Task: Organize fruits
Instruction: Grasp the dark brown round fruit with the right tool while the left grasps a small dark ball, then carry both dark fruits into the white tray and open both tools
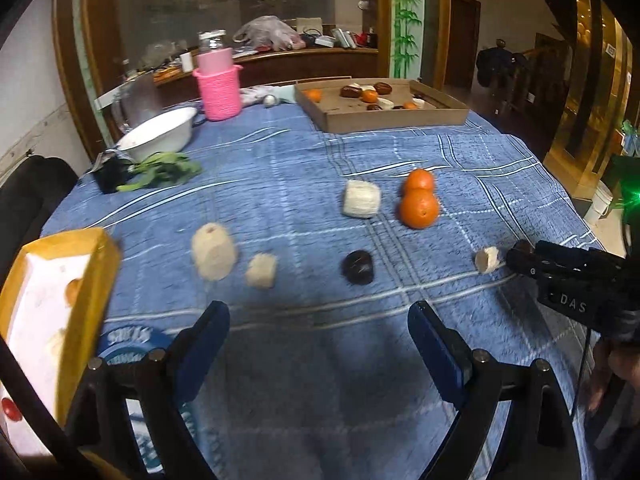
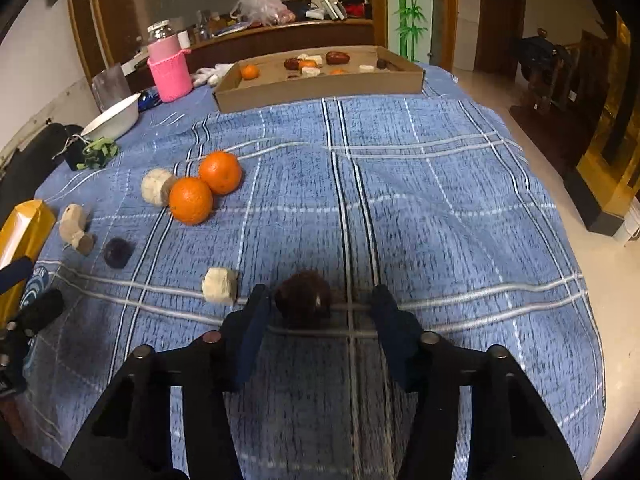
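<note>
Blue plaid cloth [image 2: 440, 200] covers the surface; flat cardboard tray [image 2: 320, 88] sits at far edge. Right tool [image 2: 320, 304] wide open, straddling dark round fruit [image 2: 304, 296], nothing gripped; centre, then squeeze gently. Left tool [image 1: 320, 328] open, empty.

Yellow box [image 1: 60, 280] motion-blurred, cut off by left edge of left wrist view; contents inside only vague orange and pale smears. Pale chunk [image 1: 213, 251] beside it also blurred. Right tool [image 1: 516, 258] in left wrist view: tip hides most of dark fruit [image 2: 304, 298], body cut off by right edge. Tray [image 1: 396, 120] contents too small to name surely. Rear counter clutter [image 2: 280, 10] indistinct. Left tool [image 2: 24, 300] cut off by left edge of right wrist view.
</note>
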Available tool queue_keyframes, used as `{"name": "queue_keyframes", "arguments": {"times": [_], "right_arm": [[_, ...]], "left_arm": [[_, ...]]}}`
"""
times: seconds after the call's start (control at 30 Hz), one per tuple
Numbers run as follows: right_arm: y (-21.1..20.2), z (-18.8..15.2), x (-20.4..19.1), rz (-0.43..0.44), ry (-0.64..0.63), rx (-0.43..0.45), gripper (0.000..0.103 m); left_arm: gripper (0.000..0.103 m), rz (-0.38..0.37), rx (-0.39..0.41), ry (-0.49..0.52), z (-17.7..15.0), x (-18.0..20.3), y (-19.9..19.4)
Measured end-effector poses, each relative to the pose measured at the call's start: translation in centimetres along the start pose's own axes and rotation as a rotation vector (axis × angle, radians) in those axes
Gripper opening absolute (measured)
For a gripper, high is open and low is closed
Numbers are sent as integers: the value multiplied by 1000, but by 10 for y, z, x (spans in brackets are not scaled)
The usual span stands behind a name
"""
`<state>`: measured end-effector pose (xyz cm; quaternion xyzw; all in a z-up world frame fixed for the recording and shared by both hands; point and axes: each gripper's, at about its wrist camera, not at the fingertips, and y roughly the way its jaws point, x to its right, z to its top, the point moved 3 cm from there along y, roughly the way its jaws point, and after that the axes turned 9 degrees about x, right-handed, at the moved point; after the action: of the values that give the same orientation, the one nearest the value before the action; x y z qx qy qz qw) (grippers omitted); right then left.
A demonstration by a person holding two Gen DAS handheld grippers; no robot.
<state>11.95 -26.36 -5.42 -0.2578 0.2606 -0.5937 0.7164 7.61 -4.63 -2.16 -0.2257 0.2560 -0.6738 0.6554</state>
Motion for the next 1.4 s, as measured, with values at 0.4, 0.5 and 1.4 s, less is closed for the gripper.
{"name": "queue_keyframes", "arguments": {"times": [0.4,0.5,1.4], "right_arm": [[1,2,3,55,46,4,28],[0,2,4,61,53,4,27],[-105,-27,-48,149,41,124,23]], "left_arm": [[43,16,-69,-21,10,18,58],[25,-2,-70,-23,11,20,57],[22,-76,32,-79,-24,-31,-69]]}}
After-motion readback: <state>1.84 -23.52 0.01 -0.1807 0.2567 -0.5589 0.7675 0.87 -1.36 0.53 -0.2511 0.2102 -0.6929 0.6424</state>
